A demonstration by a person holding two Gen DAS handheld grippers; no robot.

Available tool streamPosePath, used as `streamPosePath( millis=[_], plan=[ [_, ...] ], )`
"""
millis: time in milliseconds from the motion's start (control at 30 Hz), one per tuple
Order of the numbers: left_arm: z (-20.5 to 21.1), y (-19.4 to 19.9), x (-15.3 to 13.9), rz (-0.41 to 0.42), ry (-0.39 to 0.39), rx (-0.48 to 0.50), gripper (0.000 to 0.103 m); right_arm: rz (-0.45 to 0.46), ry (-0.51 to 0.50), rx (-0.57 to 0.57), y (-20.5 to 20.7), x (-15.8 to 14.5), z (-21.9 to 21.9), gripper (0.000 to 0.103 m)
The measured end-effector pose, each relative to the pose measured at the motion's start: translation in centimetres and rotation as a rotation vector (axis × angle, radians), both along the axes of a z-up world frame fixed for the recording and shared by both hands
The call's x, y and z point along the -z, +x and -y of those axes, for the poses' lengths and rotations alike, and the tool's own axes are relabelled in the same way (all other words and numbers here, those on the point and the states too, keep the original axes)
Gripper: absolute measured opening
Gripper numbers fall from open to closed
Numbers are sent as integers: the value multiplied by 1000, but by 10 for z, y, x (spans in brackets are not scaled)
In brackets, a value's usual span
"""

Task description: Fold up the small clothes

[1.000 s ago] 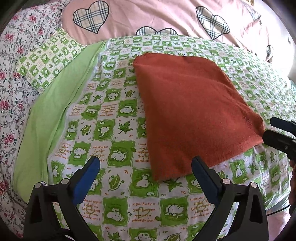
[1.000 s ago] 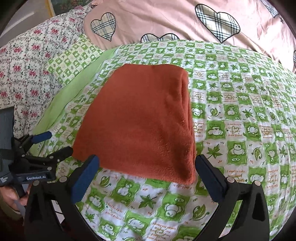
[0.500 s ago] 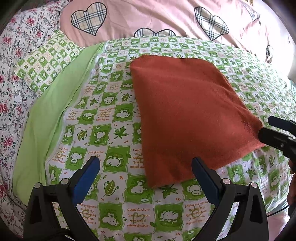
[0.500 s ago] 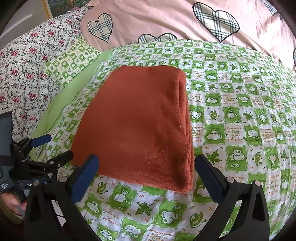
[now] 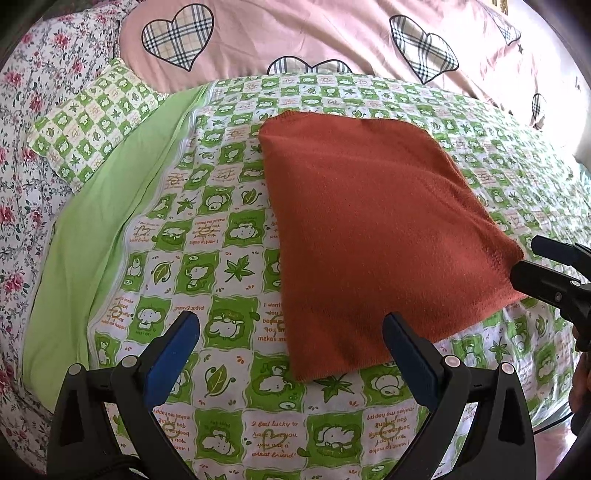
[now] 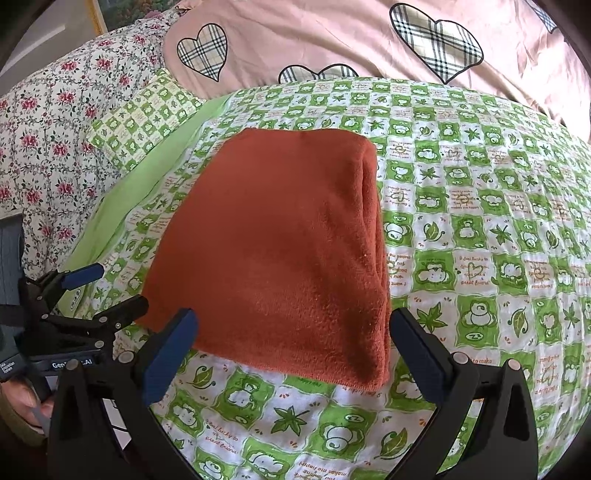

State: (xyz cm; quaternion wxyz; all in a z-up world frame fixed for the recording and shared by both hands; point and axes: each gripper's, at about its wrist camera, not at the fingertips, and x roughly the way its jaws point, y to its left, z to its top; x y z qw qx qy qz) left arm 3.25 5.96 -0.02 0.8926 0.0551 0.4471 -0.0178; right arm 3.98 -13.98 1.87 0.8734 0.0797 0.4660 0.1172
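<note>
The cloth [image 5: 373,236] is plain rust-orange. The sheet [image 5: 207,236] under it is a green-and-white check of bears and leaves with orange writing. The quilt [image 5: 303,33] beyond is pink with plaid hearts. The grippers' pads [image 5: 171,363] are blue on black.

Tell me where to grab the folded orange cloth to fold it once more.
Probably pinch the two near corners of the orange cloth, coming in low from the near edge. It lies flat on the green checked sheet, and both open grippers, left and right, already face that edge. Its right side is thick with layers.
</note>
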Motion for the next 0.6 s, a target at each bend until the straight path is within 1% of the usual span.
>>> streamPosePath(
  millis=[600],
  plan=[
    [5, -3, -3, 13, -5, 9, 100, 10, 20, -1, 1, -1, 2, 103]
  ],
)
